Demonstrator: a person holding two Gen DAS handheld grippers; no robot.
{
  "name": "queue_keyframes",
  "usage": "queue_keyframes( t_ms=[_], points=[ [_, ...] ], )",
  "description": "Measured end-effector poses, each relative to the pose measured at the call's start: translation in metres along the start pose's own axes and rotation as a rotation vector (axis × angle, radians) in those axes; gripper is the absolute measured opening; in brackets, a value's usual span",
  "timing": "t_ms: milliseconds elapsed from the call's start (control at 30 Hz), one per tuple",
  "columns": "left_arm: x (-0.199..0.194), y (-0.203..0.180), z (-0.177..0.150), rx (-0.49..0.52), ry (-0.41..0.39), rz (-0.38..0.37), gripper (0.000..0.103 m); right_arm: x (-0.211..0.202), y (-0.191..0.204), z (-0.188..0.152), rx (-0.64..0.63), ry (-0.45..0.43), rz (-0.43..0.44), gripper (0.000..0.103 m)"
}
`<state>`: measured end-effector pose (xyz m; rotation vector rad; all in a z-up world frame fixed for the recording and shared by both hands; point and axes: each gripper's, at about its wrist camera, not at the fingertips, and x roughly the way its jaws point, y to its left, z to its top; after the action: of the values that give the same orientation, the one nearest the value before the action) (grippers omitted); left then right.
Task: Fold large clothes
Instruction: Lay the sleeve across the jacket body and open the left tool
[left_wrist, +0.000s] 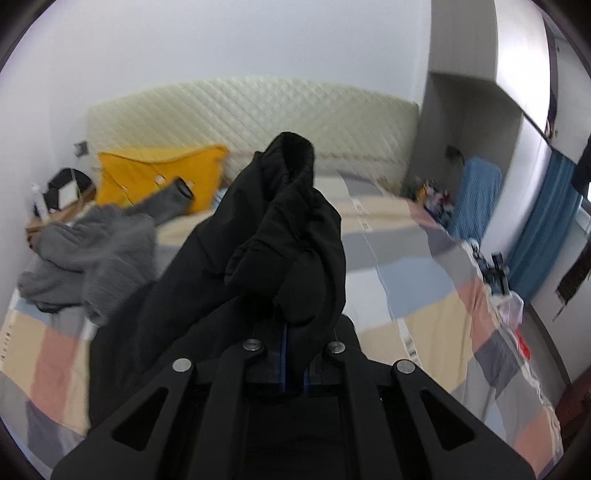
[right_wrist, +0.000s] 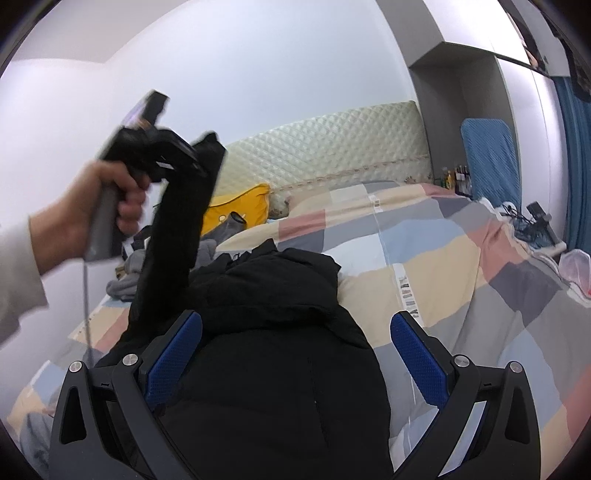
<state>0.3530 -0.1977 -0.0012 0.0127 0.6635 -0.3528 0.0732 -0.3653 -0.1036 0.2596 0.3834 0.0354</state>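
A large black jacket (right_wrist: 266, 362) lies on the checked bedspread (right_wrist: 424, 251). My left gripper (left_wrist: 293, 328) is shut on the jacket's sleeve (left_wrist: 280, 221) and holds it up in the air; the cuff stands above the jaws. In the right wrist view the left gripper (right_wrist: 192, 158) shows at upper left, held by a hand, with the sleeve (right_wrist: 173, 229) hanging from it down to the jacket. My right gripper (right_wrist: 295, 339) is open, its blue pads (right_wrist: 415, 354) spread on either side of the jacket's body, just above it.
A grey garment (left_wrist: 88, 254) lies crumpled on the bed's left side, near a yellow pillow (left_wrist: 162, 173). A quilted cream headboard (left_wrist: 251, 114) is at the back. A blue-covered chair (right_wrist: 487, 155) and small clutter stand to the bed's right.
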Motion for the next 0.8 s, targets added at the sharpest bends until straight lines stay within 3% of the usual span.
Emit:
queue_keyframes(
  t_ms=[333, 600, 800],
  points=[
    [0.1, -0.048, -0.066, 0.06, 0.143, -0.013, 0.005, 0.014, -0.017, -0.005, 0.059, 0.029, -0.02, 0.103],
    [0.169, -0.066, -0.114, 0.163, 0.238, 0.058, 0.005, 0.023, -0.021, -0.01, 0.075, 0.054, -0.003, 0.103],
    [0.192, -0.072, -0.131, 0.235, 0.28, 0.106, 0.005, 0.034, -0.018, -0.013, 0.064, 0.079, -0.008, 0.103]
  ],
)
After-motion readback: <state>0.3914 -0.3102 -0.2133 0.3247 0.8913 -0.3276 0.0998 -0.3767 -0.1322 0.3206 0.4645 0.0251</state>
